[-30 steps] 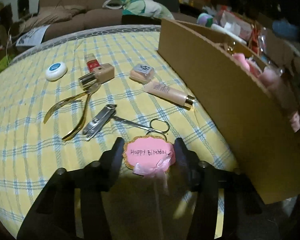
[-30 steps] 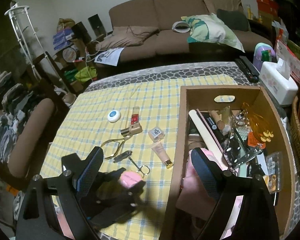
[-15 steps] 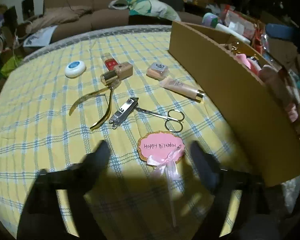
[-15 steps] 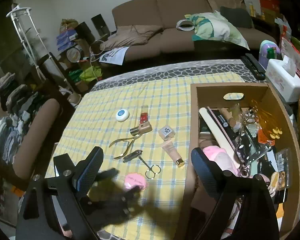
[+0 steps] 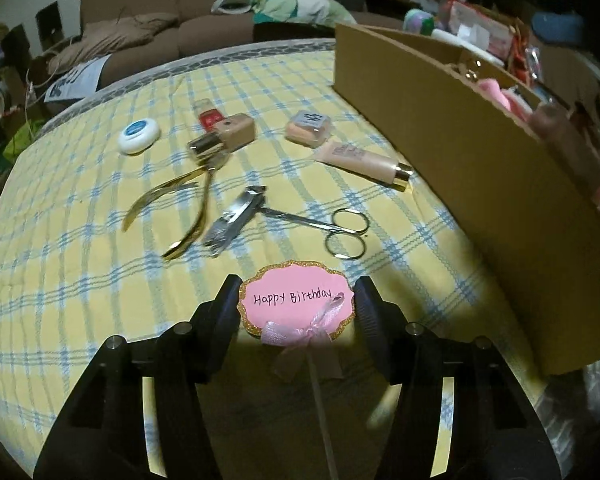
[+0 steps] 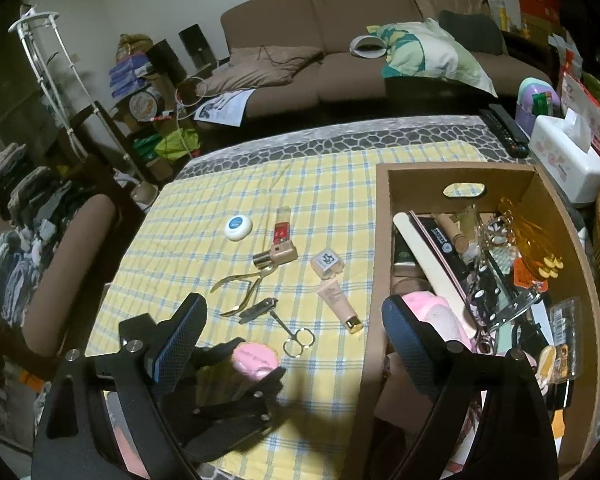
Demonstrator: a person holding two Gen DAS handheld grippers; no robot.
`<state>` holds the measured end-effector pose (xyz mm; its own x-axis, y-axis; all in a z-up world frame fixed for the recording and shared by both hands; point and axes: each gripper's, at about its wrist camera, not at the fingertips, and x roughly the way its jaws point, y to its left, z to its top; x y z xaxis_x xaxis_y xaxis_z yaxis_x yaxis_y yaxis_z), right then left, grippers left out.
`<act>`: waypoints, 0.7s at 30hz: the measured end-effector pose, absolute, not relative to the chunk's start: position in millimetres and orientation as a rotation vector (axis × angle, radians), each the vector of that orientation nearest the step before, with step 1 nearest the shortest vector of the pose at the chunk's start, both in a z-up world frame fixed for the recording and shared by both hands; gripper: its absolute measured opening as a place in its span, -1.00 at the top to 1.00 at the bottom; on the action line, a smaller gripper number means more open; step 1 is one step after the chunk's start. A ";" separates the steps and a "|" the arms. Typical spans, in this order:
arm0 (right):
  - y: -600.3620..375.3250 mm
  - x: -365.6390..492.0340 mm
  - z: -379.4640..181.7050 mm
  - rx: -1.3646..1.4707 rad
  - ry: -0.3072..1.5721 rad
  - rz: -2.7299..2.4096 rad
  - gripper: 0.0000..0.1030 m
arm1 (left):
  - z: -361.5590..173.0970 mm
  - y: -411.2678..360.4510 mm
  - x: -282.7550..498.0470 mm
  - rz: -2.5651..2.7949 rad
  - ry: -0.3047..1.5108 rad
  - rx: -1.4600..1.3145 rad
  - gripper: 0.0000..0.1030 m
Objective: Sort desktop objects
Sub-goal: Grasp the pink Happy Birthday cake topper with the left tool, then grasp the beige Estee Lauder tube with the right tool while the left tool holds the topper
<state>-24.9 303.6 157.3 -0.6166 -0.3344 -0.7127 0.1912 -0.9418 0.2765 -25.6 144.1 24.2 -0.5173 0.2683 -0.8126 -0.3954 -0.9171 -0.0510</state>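
A pink "Happy Birthday" topper (image 5: 296, 304) with a ribbon and clear stick lies on the yellow checked cloth (image 5: 80, 272). My left gripper (image 5: 296, 304) has its jaws closed against the topper's two edges; it also shows in the right wrist view (image 6: 256, 360). Beyond lie small scissors (image 5: 332, 226), nail clippers (image 5: 236, 226), gold nippers (image 5: 180, 208), a cream tube (image 5: 364, 160), a small pot (image 5: 308, 128), a beige bottle (image 5: 228, 136), a red-labelled bottle (image 5: 206, 114) and a white round tin (image 5: 139, 141). My right gripper (image 6: 292, 340) is open and empty, high above the table.
A cardboard box (image 6: 380, 240) with several toiletries stands at the right of the cloth; its wall (image 5: 460, 152) is close to the topper. A tissue box (image 6: 568, 160) and remote (image 6: 504, 128) lie behind it. A sofa (image 6: 360, 52) is beyond the table.
My left gripper opened wide and drew back from the topper half a second ago, then came in again and closed on its edges. My right gripper rose a little and stayed open.
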 end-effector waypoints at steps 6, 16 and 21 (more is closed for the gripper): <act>296.5 -28.1 161.9 1.162 -0.239 -2.569 -0.78 | 73.1 97.2 -17.2 2.483 0.038 -1.213 -0.06; 251.5 -83.3 114.9 1.392 0.182 -2.480 0.23 | 123.0 22.9 -0.7 2.555 -0.194 -1.102 -0.06; 220.1 -115.7 59.2 1.646 0.550 -2.303 0.29 | 124.8 9.3 -9.1 2.533 -0.269 -1.105 -0.06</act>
<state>-115.7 220.1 59.2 -0.3258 0.0104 -0.9454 0.4179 -0.8954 -0.1539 -9.1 9.3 124.8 -0.6280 0.4001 -0.6675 -0.2508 -0.9160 -0.3131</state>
